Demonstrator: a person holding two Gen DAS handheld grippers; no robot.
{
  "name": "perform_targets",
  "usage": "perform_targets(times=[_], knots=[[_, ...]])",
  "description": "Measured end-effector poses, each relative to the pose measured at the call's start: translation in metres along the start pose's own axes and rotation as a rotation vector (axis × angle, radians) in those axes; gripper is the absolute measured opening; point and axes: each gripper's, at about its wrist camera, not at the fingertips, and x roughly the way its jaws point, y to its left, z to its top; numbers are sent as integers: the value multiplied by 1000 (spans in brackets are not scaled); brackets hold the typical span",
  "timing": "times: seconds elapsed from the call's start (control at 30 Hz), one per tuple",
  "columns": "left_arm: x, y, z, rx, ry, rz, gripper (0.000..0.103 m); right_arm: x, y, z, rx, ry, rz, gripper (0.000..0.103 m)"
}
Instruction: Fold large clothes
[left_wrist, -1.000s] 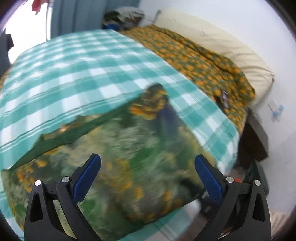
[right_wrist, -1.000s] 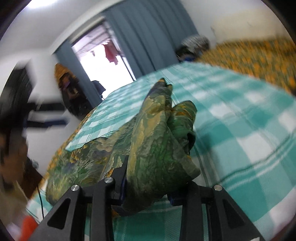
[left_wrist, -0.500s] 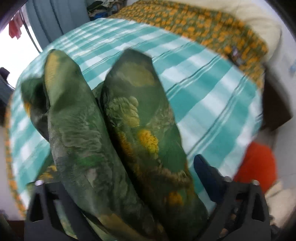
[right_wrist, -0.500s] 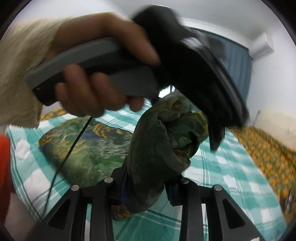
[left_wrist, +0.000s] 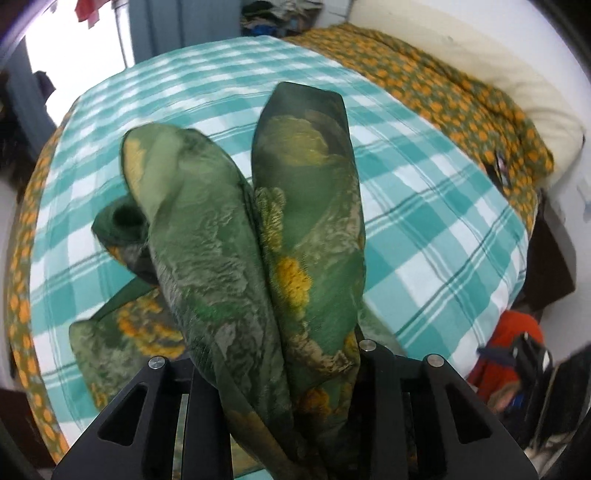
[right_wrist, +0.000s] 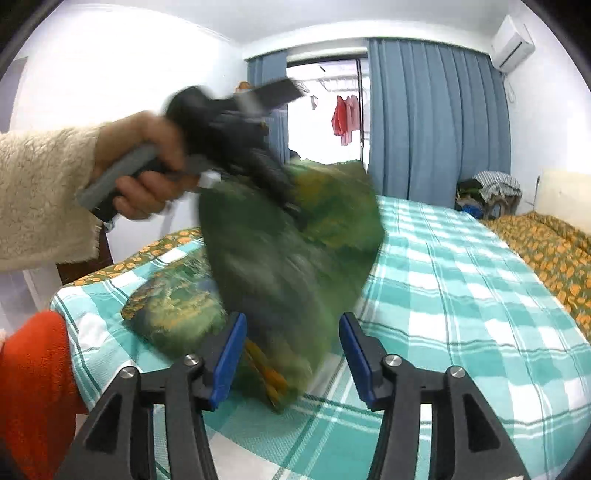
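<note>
Left wrist view: my left gripper (left_wrist: 275, 354) points steeply down over the bed, its jaws closing on a bunched green printed garment (left_wrist: 258, 240) whose two folds rise between them; the pads themselves are hidden by cloth. Right wrist view: my right gripper (right_wrist: 291, 354) has its jaws opening, the blue pads (right_wrist: 229, 354) standing clear of the blurred hanging cloth, so I judge the cloth is passing from right to left. My left hand (right_wrist: 147, 173), in a fleecy cream sleeve (right_wrist: 40, 199), holds its tool above the bed, lifting part of the garment while the rest lies bunched on the checked bedspread (right_wrist: 461, 295). The near corner of the bed lies just below me; most of the bedspread beyond is bare, room enough to lay the garment flat. An orange-patterned quilt (left_wrist: 461, 99) borders the far side.
</note>
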Motion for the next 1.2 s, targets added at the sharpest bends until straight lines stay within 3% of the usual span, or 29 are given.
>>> perform_targets(times=[0.23,0.33,0.4,0.6,0.67,0.83,1.1,1.2], knots=[[4,85,-50,-154,-43,-91,30,26,-4,22,104,63,33,54],[7,114,-67,-218,-64,-132,30,53,7,42,147,93,111,54],[7,130,-76,-253,-76,-152,31,86,21,57,151,159,196,54],[12,172,-112,-336,-86,-163,31,166,54,41,155,326,270,53],[27,193,-135,-423,-65,-209,33,181,70,29,129,381,282,53],[56,214,-173,-569,-92,-315,39,198,95,6,50,414,233,53],[61,208,-177,-591,-136,-342,40,200,95,5,38,426,233,53],[61,214,-185,-591,-139,-340,40,202,96,27,64,484,227,53]])
